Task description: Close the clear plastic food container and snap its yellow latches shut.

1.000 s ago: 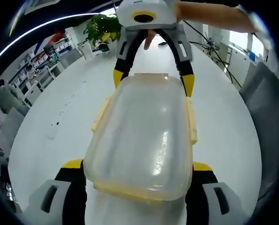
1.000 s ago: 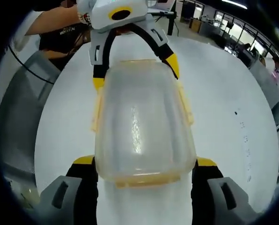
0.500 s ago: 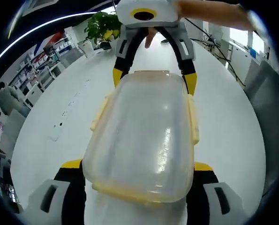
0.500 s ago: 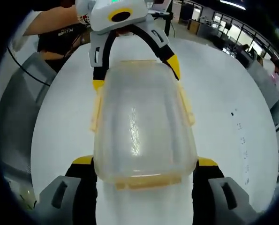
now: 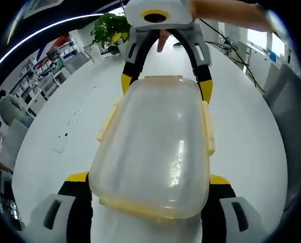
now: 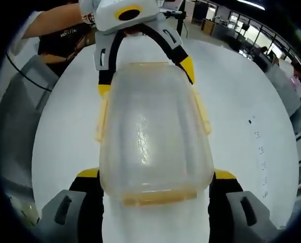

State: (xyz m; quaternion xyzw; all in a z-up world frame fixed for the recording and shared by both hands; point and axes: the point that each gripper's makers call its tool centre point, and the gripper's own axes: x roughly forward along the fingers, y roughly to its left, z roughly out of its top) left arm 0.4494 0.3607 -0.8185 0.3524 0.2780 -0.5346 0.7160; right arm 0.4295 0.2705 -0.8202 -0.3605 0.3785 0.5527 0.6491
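Container pinned between both grippers, latches not clearly seated

Your left gripper (image 5: 149, 178) and right gripper (image 6: 155, 174) each straddle one end of the clear container (image 5: 155, 147) on the white table (image 5: 54, 126), jaws spread wide; whether the tips actually press it, you cannot tell. Uneven pressure could skid the box across the smooth top or leave a latch half caught. The yellow side latch (image 5: 209, 139) at 3 o'clock looks slightly flared. The near end latch (image 6: 158, 195) at 6 o'clock is blurred, and the contents are hazy through the lid.
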